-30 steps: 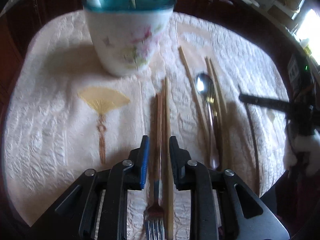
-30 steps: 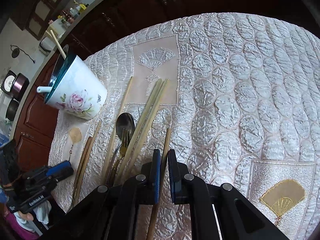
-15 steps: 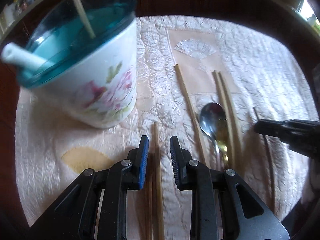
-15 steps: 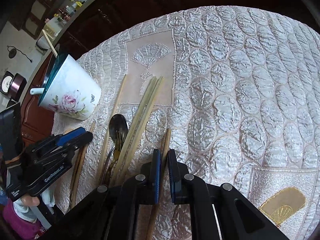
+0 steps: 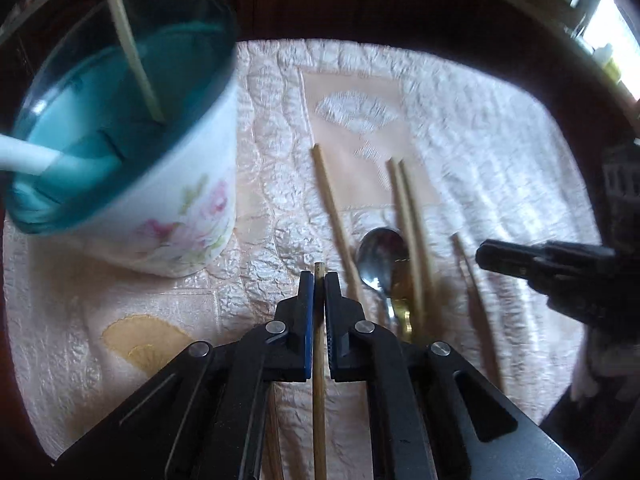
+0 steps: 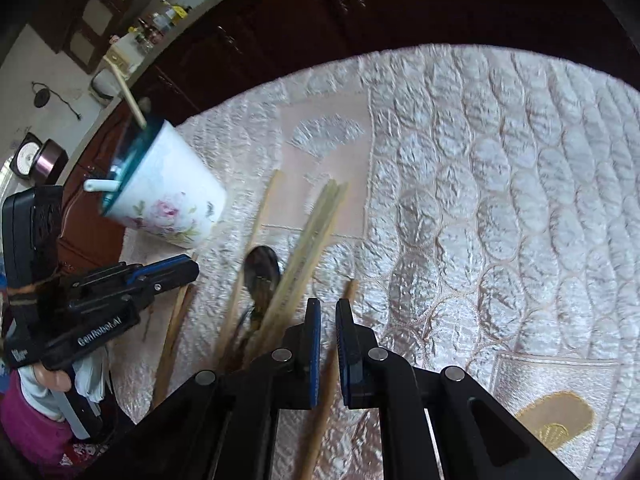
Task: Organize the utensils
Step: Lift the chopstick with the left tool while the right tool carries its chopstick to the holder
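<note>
My left gripper has its jaws closing on a wooden chopstick, and the pads press on it just behind its tip. The flowered mug with a teal inside stands close ahead on the left and holds a pale chopstick and a white handle. My right gripper is shut on another wooden chopstick. Between the two grippers lie a spoon, a pale chopstick pair and a single chopstick. In the right wrist view the left gripper hangs beside the mug.
A quilted cream cloth covers the round table, with open cloth to the right of the utensils. A gold fork lies partly under the spoon. Dark wooden cabinets stand behind the table's far edge. A hand and a sleeve show at lower left.
My left gripper moved forward along the table towards the mug, then its jaws came together on the chopstick. The right gripper stayed almost where it was, still shut.
</note>
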Demonstrator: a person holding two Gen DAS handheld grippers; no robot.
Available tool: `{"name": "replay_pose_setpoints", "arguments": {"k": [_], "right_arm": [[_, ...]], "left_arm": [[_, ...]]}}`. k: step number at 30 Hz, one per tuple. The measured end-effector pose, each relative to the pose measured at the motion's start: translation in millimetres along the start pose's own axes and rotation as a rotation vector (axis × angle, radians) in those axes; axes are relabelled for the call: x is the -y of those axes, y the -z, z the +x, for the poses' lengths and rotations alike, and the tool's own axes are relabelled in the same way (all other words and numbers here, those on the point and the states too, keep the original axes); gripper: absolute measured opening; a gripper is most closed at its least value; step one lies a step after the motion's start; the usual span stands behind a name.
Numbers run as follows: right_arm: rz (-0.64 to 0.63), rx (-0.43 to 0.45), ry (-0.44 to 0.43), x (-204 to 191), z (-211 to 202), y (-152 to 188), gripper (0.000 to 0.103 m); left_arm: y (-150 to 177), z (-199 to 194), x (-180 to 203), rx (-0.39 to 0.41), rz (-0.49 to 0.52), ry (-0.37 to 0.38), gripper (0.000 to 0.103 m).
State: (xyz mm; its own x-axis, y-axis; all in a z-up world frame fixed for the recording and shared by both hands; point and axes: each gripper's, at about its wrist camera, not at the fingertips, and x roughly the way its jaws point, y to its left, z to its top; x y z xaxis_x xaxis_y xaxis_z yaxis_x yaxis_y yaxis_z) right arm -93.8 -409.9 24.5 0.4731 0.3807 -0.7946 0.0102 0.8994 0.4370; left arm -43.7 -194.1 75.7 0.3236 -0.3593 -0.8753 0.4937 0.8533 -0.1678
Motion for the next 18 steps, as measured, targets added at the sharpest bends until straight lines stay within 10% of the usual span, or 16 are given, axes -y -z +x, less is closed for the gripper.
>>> {"name": "replay_pose_setpoints", "arguments": {"k": [12,15,18], "right_arm": [[-0.047,0.057,0.034,-14.5,-41.1,-1.8,0.007],[-0.044,-0.015,0.100,-9.9,-12.3,-3.4,0.034],[-0.030,-0.080,0.138,-1.8,19.1,-2.9,0.032]], "left_arm": [[16.2,-106.2,-16.1,0.175,-0.022,0.078,0.004],[18.0,-112.4,-10.7,0.187,-0.026,0.079,0.004],[21.4,-112.9,-8.2,0.196,-0.037,0.080,0.004]]}}
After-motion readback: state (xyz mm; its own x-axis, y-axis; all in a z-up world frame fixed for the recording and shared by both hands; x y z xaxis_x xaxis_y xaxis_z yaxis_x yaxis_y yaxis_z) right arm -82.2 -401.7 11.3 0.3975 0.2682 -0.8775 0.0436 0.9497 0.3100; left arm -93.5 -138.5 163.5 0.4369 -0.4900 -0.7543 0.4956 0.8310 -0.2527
